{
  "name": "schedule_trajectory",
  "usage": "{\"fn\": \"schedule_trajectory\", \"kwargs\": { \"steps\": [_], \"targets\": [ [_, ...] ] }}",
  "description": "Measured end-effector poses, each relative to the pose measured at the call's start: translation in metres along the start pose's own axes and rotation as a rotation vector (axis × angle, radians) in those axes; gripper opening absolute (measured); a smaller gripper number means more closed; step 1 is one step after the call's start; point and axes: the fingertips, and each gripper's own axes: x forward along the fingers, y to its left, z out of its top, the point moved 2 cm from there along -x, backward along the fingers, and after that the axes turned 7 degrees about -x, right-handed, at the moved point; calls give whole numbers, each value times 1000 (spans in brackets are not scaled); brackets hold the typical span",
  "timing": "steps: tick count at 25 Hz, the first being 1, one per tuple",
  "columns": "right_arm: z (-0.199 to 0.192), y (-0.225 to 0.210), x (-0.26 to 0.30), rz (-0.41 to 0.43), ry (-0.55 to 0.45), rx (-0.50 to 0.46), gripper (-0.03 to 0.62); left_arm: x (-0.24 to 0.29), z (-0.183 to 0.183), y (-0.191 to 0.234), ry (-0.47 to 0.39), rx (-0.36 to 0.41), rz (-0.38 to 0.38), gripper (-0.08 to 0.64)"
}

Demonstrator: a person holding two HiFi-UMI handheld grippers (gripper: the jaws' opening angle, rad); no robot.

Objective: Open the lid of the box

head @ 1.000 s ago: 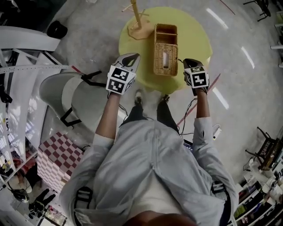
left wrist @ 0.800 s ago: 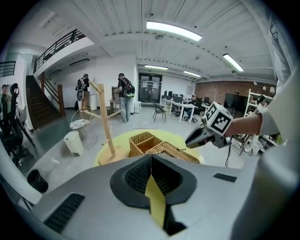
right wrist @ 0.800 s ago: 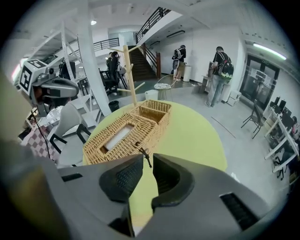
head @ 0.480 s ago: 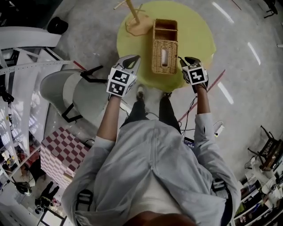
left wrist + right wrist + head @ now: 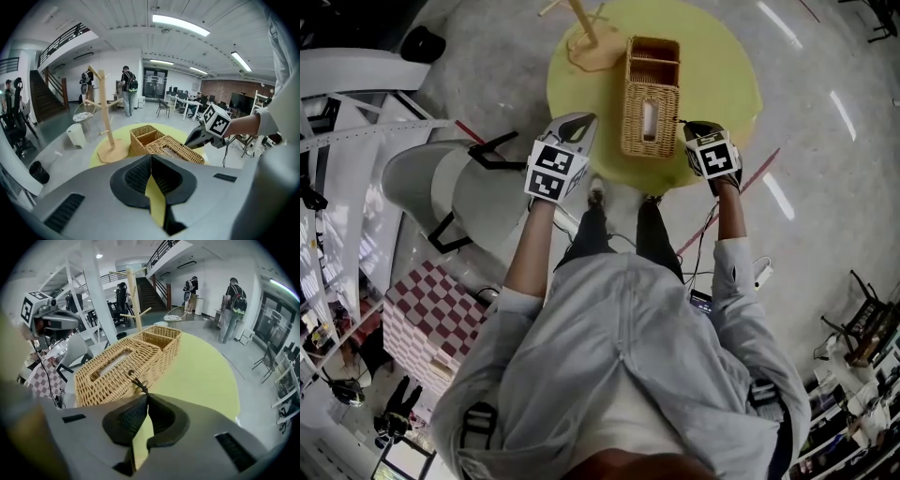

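Observation:
A long wicker box [image 5: 652, 84] with a slotted lid stands on the round yellow table [image 5: 717, 56]. In the right gripper view a thin black latch loop [image 5: 137, 384] runs from the box's side [image 5: 122, 366] into the tips of my right gripper [image 5: 147, 395], whose jaws are shut on it. In the head view this gripper [image 5: 686, 127] touches the box's near right corner. My left gripper [image 5: 581, 120] hovers at the table's near left edge, apart from the box. Its jaws [image 5: 151, 158] are shut with nothing between them, and the box [image 5: 171, 147] lies beyond.
A wooden branch stand [image 5: 591, 42] stands on the table to the left of the box. A grey chair [image 5: 450, 192] is at the person's left, with a checkered block [image 5: 427, 328] behind it. Several people stand far off in the hall.
Both grippers have edged a little toward the table's near edge. The right gripper now sits tight against the box's corner.

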Motion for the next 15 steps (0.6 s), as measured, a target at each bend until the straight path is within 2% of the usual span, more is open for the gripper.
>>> {"fn": "schedule_trajectory", "kwargs": {
  "steps": [6, 15],
  "targets": [
    [13, 3, -18, -17, -26, 24, 23, -10, 6, 3, -25, 11, -10, 29],
    [75, 26, -60, -83, -109, -6, 23, -49, 25, 20, -109, 37, -21, 29]
  ]
}}
